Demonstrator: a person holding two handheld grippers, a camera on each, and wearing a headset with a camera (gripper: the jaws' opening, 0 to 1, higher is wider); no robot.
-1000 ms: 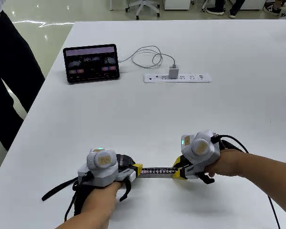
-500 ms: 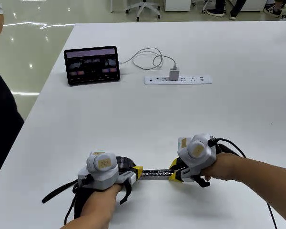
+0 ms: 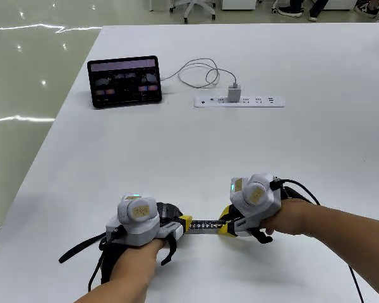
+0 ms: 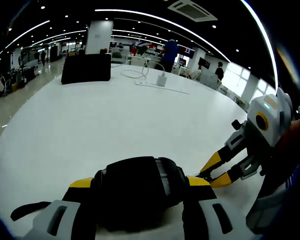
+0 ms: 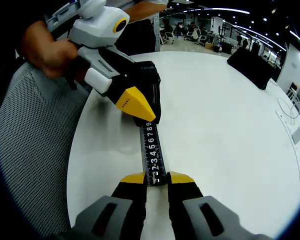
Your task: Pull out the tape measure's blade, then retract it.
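Office (swivel chair [image 3: 194, 6], glossy floor [image 3: 25, 76])

Grey-white left gripper [image 3: 180, 224], right gripper [image 3: 225, 227], yellow-tipped jaws, black cable [image 3: 300, 185]

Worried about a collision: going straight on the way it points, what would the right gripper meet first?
Probably the tape measure's black case, along the blade the right gripper clamps; the left gripper holds it.
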